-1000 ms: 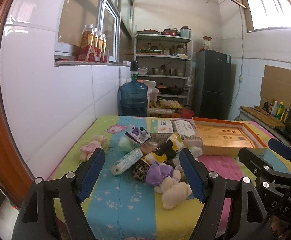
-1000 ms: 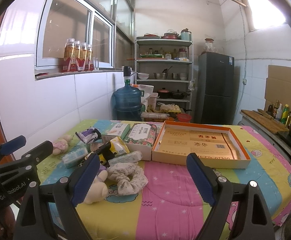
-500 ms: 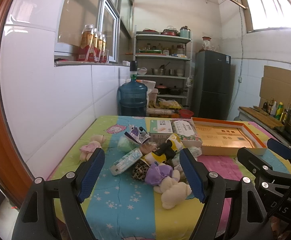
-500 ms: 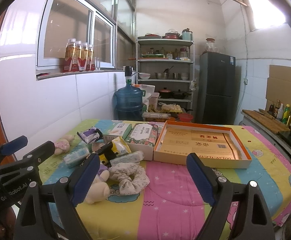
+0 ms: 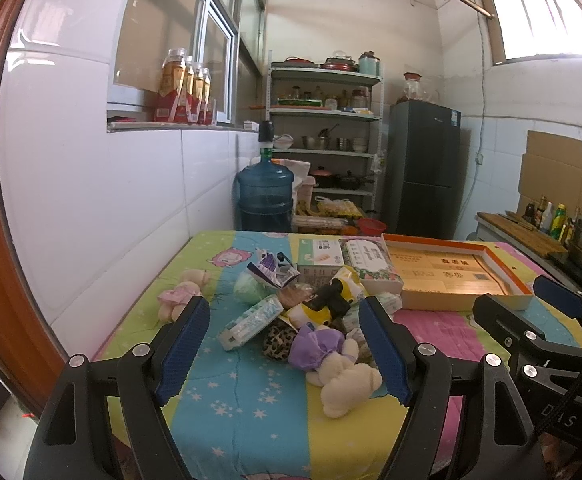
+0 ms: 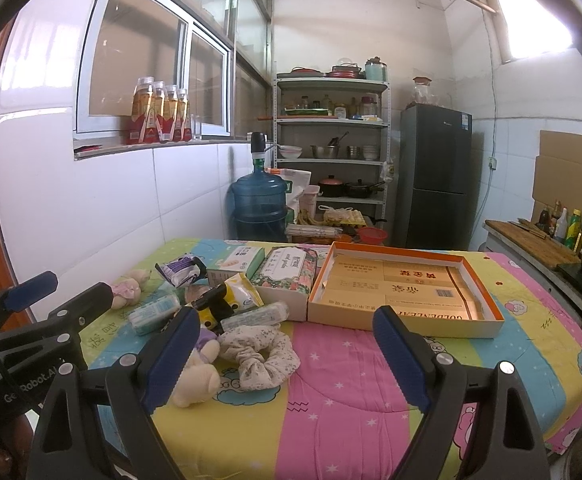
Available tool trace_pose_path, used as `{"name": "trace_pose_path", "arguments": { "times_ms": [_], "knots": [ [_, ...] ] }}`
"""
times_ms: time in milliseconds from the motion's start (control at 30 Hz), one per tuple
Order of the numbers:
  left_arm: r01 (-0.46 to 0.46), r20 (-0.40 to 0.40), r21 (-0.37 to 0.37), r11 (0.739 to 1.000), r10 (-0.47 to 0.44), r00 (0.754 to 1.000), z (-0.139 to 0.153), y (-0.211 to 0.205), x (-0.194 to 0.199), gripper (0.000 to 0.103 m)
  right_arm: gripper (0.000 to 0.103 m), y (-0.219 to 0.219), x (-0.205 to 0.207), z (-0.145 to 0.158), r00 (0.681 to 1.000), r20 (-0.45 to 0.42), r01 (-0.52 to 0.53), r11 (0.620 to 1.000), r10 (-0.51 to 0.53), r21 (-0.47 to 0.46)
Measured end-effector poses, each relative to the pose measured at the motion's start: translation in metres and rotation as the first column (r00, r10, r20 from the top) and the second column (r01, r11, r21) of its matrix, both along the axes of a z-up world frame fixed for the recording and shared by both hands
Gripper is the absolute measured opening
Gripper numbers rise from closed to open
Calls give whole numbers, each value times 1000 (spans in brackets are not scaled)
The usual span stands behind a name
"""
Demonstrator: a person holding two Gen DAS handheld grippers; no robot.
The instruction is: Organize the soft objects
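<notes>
In the left wrist view the left gripper (image 5: 285,344) hangs wide open with nothing held, and just ahead between its fingers lies a heap of soft things on the striped table cover (image 5: 251,408): a cream plush toy with a purple bow (image 5: 341,372) nearest, a leopard-print scrunchie (image 5: 277,342) touching it, a tissue pack (image 5: 251,322) to the left, and the orange-rimmed box (image 5: 457,276) far right. In the right wrist view the right gripper (image 6: 287,356) is likewise spread and empty, a floral scrunchie (image 6: 261,356) lying between its fingers, the plush toy partly hidden behind its left finger, and the orange-rimmed box straight ahead beyond them, beside a floral tissue pack (image 6: 287,270).
</notes>
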State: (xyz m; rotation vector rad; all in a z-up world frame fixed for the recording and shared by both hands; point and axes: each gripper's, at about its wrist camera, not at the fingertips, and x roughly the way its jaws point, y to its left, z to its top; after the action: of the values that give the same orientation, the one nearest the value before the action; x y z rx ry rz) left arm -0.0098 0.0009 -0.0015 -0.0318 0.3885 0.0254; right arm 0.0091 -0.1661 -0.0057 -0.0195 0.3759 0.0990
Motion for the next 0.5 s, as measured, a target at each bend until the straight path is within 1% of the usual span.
{"name": "trace_pose_path", "arguments": {
  "times_ms": [300,500],
  "knots": [
    [3,-7,1,1000,-3,1000,-2,-4,0,79,88,2,-1,0,1000,-13,-13,1000,13,7],
    [5,-25,-8,1000,-5,1000,-10,-2,8,79,88,-5,7,-9,999,-36,-16,1000,17,10]
  ]
}}
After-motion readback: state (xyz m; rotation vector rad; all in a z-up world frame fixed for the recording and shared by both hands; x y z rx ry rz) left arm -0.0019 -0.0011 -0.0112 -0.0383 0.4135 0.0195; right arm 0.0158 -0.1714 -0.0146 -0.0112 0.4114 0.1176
